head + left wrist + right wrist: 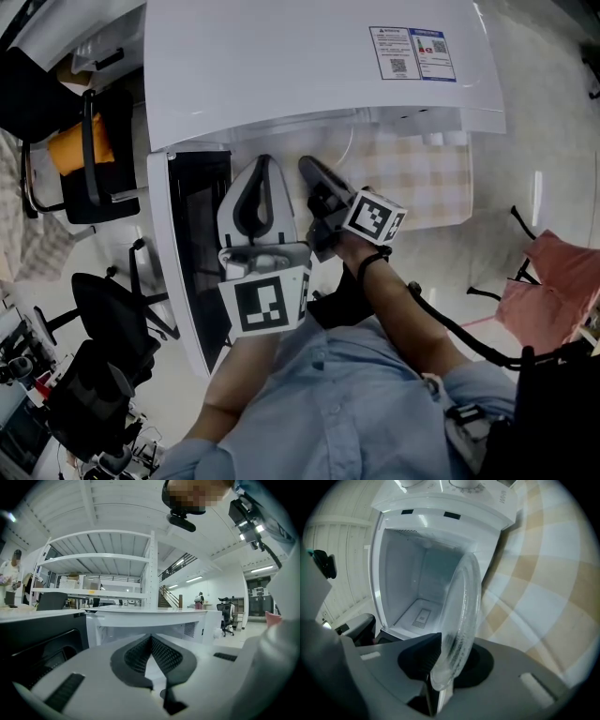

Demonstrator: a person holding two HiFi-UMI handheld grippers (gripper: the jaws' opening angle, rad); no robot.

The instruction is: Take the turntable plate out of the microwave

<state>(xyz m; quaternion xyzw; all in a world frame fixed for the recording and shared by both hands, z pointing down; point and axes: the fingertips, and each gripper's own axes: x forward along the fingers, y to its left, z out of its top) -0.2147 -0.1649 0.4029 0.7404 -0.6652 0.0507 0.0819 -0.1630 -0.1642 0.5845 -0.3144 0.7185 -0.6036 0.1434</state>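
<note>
- Glass plate (461, 616) clamped by its rim in the right gripper (449, 663), on edge mid-frame, just in front of the microwave (440, 513) cavity at upper left.
- Left gripper (151, 644) fingers pinched together, empty.

Open office-lab hall: swivel chairs (111, 321), metal shelving (101, 558), staircase (164, 601) (strip lights (199, 579) overhead).
</note>
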